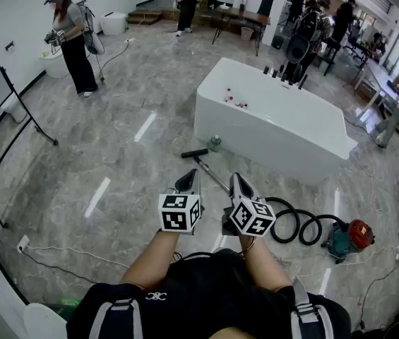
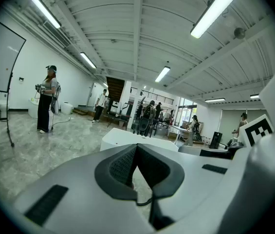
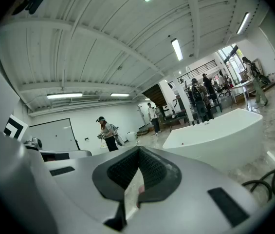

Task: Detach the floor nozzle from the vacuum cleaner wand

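In the head view the vacuum lies on the marble floor ahead of me. Its black floor nozzle (image 1: 194, 152) sits at the far end of a thin metal wand (image 1: 212, 174), which runs back between my two grippers. A black hose (image 1: 294, 224) coils off to the red and teal vacuum body (image 1: 348, 237). My left gripper (image 1: 191, 175) hovers left of the wand and my right gripper (image 1: 236, 178) just right of it. Both are shut, with nothing between the jaws. Their own views show the jaws meeting tip to tip, the left gripper (image 2: 136, 147) and the right gripper (image 3: 138, 150).
A large white tub-like block (image 1: 277, 119) stands just beyond the nozzle. A person (image 1: 72, 41) with grippers stands far left, beside a whiteboard on a stand (image 1: 1, 104). Cables (image 1: 51, 260) lie on the floor at lower left. More people and desks (image 1: 326, 27) fill the back.
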{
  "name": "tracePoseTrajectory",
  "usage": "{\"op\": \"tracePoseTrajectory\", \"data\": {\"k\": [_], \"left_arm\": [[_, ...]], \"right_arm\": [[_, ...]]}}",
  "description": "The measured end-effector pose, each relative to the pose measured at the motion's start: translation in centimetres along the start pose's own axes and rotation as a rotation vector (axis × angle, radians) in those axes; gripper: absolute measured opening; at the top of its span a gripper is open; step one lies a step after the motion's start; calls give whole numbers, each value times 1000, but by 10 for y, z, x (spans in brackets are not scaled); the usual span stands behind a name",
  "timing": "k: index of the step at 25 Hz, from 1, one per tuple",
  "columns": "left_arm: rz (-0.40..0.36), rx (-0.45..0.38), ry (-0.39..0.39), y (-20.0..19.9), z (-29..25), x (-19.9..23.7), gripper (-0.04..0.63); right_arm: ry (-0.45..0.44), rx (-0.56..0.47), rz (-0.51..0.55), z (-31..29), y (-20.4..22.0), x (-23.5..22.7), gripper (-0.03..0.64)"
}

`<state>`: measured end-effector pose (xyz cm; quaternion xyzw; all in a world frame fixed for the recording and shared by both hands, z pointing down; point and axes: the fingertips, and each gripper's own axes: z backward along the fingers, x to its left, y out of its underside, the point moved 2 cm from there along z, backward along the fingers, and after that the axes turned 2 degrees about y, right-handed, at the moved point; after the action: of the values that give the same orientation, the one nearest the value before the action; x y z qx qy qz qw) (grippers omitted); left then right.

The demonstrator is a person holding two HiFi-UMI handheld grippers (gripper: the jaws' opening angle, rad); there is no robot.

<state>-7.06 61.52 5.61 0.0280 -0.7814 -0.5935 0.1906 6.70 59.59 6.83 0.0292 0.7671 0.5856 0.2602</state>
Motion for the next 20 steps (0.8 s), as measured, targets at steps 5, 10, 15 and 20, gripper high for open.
{"op": "tracePoseTrajectory", "data": {"k": [5, 10, 15, 20], "left_arm": [[4, 23, -1, -2, -23, 11, -2], [-41, 29, -9, -23, -70, 32, -2], [-74, 23, -35, -55, -127, 44, -2], [-92, 29, -44, -73, -193, 41, -2]], "right_arm": [[3, -5, 2, -25, -7, -8, 3], [-13, -25, 10, -83, -24, -16, 3], [-28, -49, 38, -142, -57, -39, 3], [-31, -64, 90, -191, -87, -75, 3]]}}
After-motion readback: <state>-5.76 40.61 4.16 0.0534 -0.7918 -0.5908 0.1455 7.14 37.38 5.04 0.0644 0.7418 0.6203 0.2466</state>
